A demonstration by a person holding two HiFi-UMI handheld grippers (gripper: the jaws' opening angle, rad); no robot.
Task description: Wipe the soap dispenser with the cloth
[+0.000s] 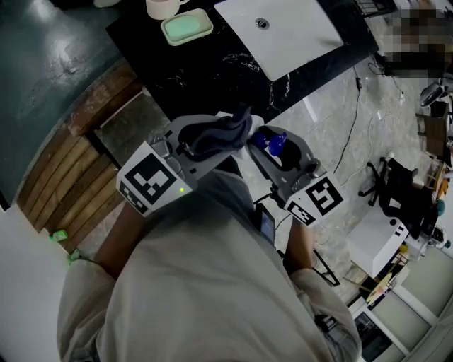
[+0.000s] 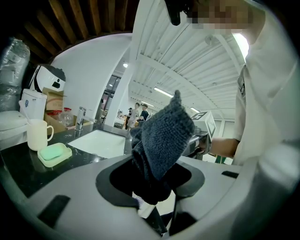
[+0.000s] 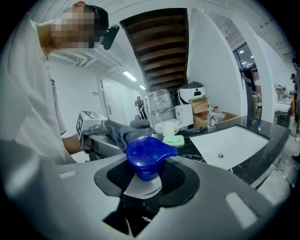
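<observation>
Holding the dark grey cloth (image 2: 161, 136) in my left hand-held gripper (image 2: 152, 183), I have the jaws clamped on its lower folds. The loose end stands up above them in a soft peak. My right hand-held gripper (image 3: 147, 180) is closed on the soap dispenser (image 3: 146, 157), pinching the white body just under the blue pump head, which sticks out past the jaws with its spout pointing to the right of that gripper's view.

In the head view both tools sit in the middle of the frame, close in front of my chest. The cloth is left of centre and the dispenser right of centre. The cloth's tip lies just beside the blue pump head, but I cannot tell whether they touch. Each tool's marker cube shows below it, toward the lower part of the frame.

The black marbled desk (image 1: 177, 63) runs across the top of the head view, above both tools. A white sink (image 1: 304, 35) is set into it at upper right. A pale green soap dish (image 1: 187, 27) lies at upper centre, left of the sink, with a cream mug (image 1: 163, 7) just beside it at the top edge. In the right gripper view a metal tap (image 3: 212, 116) stands behind the sink, right of centre.
</observation>
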